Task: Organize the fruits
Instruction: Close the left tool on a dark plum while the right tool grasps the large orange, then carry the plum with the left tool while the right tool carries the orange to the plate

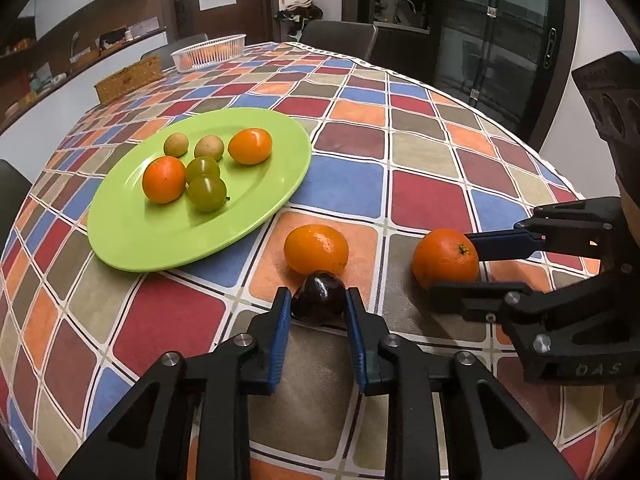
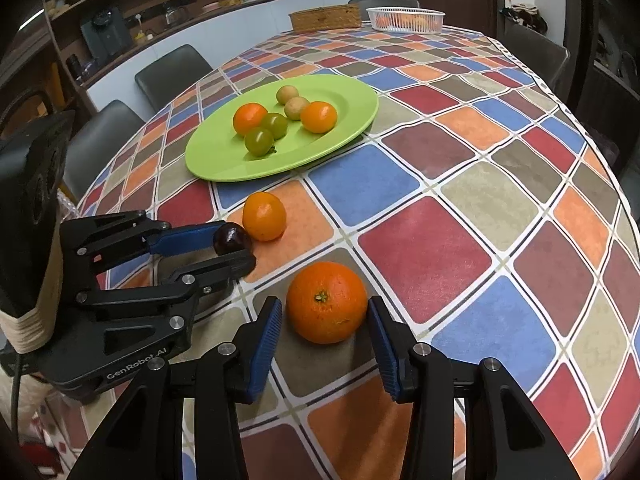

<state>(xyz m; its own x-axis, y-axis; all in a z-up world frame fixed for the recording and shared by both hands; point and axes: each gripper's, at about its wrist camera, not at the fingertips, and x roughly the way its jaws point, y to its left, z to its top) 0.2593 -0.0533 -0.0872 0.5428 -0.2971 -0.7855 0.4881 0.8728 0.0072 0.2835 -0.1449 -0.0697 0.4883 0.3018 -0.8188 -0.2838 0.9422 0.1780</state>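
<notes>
A dark plum lies on the checked tablecloth with my left gripper shut on it, one blue pad on each side. Just beyond it, touching or nearly so, sits a small mandarin. To the right, a larger orange rests on the cloth, stem up, and my right gripper is shut on it. The green plate at the left holds two mandarins, two green tomatoes and two small tan fruits. From the right wrist, the left gripper shows with the plum at its tips.
At the table's far end stand a white slatted basket and a wicker box. Dark chairs line the left side. The table edge curves away at the right. Bare cloth lies between plate and grippers.
</notes>
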